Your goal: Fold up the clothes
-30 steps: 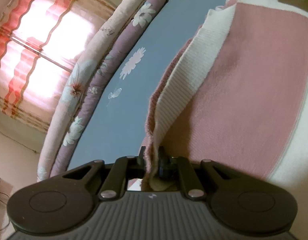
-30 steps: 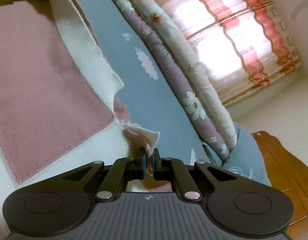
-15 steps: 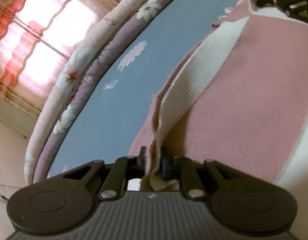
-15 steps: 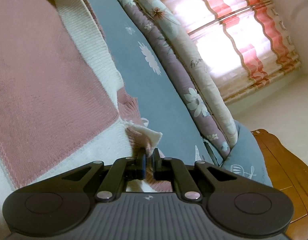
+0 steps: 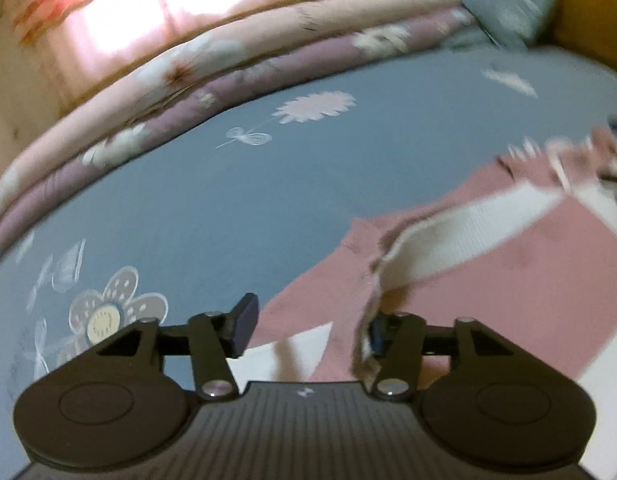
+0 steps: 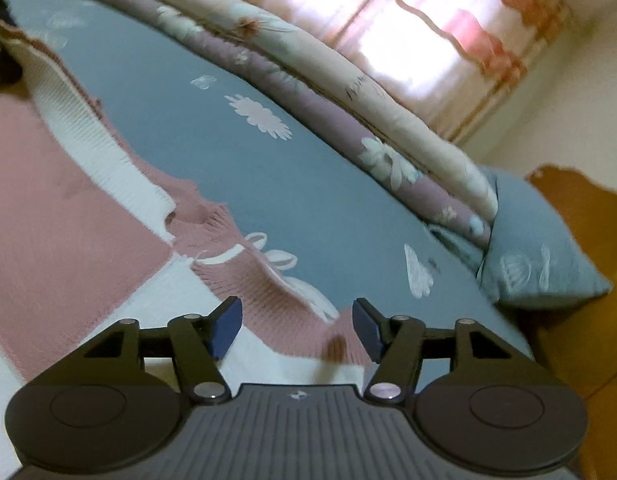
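Note:
A pink and white knitted sweater [image 5: 508,264] lies folded on the blue flowered bedsheet [image 5: 228,200]. My left gripper [image 5: 308,328] hovers over its near corner with jaws opening; a loose fold of the knit still drapes against the right finger [image 5: 378,330], and the left pad is bare. In the right wrist view the same sweater [image 6: 68,184] spreads to the left. My right gripper [image 6: 296,326] is opening above its pink edge, with the fabric lying flat below and free of both pads.
A rolled quilt in cream and mauve florals [image 5: 228,60] runs along the far side of the bed. A blue pillow [image 6: 540,248] rests by the wooden headboard [image 6: 580,216]. Striped curtains [image 6: 408,32] cover a bright window.
Both grippers went from shut on sweater edges to spread apart, letting the fabric drop. Both rolled toward level and lifted back a little; the views now show more of the bedsheet.

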The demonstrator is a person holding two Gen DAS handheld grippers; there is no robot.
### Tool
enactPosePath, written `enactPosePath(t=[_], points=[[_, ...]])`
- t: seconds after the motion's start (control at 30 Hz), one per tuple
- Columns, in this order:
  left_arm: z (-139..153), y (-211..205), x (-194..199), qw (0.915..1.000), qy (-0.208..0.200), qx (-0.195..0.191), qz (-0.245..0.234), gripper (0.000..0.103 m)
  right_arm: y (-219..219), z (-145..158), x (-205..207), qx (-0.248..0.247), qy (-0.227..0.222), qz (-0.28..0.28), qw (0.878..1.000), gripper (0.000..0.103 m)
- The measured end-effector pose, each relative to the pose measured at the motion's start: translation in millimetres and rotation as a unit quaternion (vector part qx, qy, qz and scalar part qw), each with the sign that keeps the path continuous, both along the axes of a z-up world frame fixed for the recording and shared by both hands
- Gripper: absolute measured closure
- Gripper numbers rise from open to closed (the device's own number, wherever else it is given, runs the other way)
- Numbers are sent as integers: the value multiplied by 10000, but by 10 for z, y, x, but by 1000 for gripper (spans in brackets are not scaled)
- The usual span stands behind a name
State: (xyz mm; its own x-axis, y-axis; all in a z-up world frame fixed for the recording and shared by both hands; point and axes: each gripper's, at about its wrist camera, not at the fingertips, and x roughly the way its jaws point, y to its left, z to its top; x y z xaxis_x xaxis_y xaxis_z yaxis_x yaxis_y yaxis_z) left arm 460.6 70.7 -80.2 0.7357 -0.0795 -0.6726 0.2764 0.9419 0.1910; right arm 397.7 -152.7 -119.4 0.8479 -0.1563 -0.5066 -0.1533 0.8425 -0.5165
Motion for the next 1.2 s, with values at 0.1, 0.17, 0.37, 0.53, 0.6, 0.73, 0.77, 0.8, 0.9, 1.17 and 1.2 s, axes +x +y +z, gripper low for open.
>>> enactPosePath(t=[0.1,0.17,0.37,0.53,0.6,0.73,0.77,0.8,0.9,1.17,1.2], points=[[-3,221,122,9926,572,-1037,260,34,-29,7,-58,38,42,20,10000,37],[-62,371,252,9766,1160,-1780,321,29,-36,5,-80,-9,45,24,10000,37],[141,566,58,9753,498,-2056,640,31,-140,174,-240,306,-145,-21,9994,37],[288,596,-461,9854,4,-1671,325,33,-385,303,-622,905,-86,-166,9957,37],[306,623,-696,9852,-97,-1691,255,37,-493,306,-785,1224,9,-311,9920,37],[331,630,-1155,9827,-186,-1821,277,70,-651,278,-1117,1994,106,-615,9779,41],[323,609,-1259,9841,-240,-1741,251,70,-680,271,-1201,2178,105,-678,9736,46],[309,586,-1366,9857,-297,-1643,218,70,-700,264,-1275,2351,88,-706,9694,48],[230,524,-1559,9878,-232,-1533,137,70,-749,241,-1470,2870,33,-747,9550,50],[48,646,-1592,9827,254,-1810,292,70,-1193,147,-1561,3877,443,-959,9157,62],[28,684,-1582,9798,364,-1948,267,70,-1283,129,-1538,4085,545,-882,9069,63]])
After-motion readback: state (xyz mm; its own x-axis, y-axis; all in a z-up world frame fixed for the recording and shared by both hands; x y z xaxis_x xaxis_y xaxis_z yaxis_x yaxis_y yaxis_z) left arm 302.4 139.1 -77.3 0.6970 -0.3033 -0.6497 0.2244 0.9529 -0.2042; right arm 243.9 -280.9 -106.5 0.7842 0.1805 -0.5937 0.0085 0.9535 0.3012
